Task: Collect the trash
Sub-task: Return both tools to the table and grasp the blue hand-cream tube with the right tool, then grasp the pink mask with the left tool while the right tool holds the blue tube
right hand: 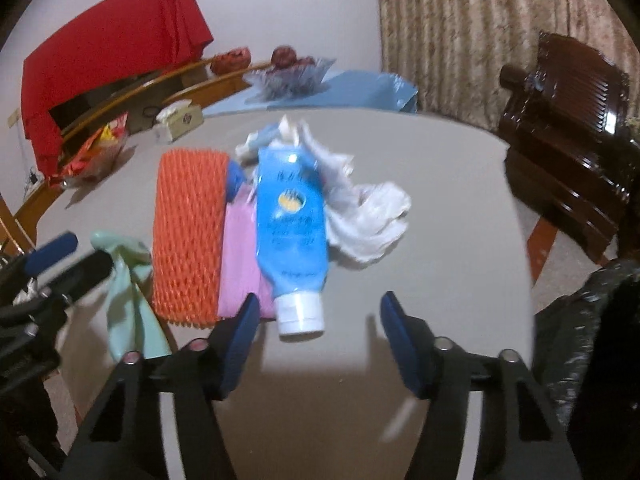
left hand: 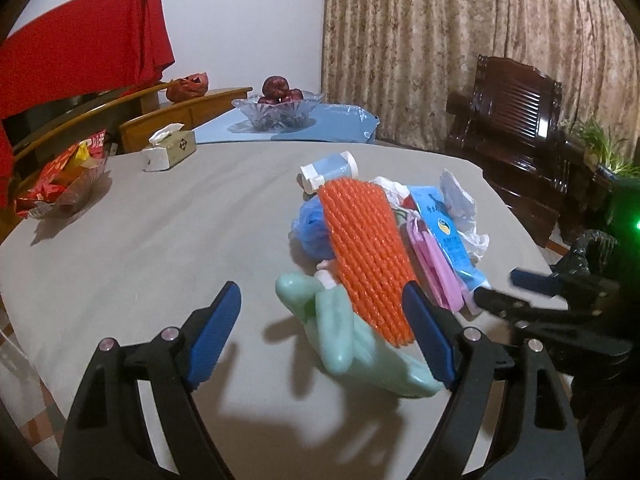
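Observation:
A trash pile lies on the grey table [left hand: 140, 260]: an orange foam net [left hand: 368, 256] [right hand: 188, 232], a blue tube [right hand: 290, 220] with a white cap, a pink bag [right hand: 240, 256], crumpled white wrap [right hand: 368, 216], a small white-and-blue bottle [left hand: 332, 168] and a pale green rubbery piece [left hand: 340, 328]. My left gripper [left hand: 322, 294] is open; the green piece lies between its fingers and the net's near end is by the right finger. My right gripper [right hand: 320, 300] is open, with the tube's cap between its fingertips and gaps on both sides.
A black trash bag [right hand: 592, 320] stands off the table's right edge. At the back are a tissue box [left hand: 170, 148], a glass fruit bowl [left hand: 276, 108] and a snack bowl [left hand: 68, 188]. A dark wooden chair [left hand: 516, 120] stands at the right.

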### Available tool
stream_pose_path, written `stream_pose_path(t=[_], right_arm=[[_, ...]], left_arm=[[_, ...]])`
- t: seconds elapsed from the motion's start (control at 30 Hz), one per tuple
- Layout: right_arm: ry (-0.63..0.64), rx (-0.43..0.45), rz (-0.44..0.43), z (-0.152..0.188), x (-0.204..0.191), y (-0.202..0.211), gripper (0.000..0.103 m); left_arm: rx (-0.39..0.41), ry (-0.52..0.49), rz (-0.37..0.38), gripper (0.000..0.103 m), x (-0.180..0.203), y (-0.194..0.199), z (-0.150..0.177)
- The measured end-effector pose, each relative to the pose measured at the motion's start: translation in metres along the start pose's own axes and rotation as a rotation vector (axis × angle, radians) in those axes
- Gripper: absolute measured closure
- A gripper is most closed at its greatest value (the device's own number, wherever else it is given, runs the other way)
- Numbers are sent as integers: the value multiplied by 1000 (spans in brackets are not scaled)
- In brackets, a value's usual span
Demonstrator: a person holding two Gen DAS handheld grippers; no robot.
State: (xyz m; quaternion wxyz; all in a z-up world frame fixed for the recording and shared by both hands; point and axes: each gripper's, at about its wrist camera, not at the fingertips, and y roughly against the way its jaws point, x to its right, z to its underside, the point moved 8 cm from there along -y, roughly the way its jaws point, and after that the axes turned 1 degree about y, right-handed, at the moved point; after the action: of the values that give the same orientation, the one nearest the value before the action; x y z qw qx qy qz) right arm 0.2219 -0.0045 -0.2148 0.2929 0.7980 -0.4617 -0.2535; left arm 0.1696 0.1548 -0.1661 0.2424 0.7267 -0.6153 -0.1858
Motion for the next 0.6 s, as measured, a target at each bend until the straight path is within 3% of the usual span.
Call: stream_pose_path(t=[0.3,0.43,0.6], right_arm=[[-34,-67,-54,-3,1,-22,59],[-24,-75,-87,-4,-3,-25,74],[-20,-59,-91,-6,-3,-16,74]], left_arm=[[2,-1,24,23,8,-8,-5],[2,-7,34,23,13,-9,-5],[0,-22,41,23,20,-11,-6]])
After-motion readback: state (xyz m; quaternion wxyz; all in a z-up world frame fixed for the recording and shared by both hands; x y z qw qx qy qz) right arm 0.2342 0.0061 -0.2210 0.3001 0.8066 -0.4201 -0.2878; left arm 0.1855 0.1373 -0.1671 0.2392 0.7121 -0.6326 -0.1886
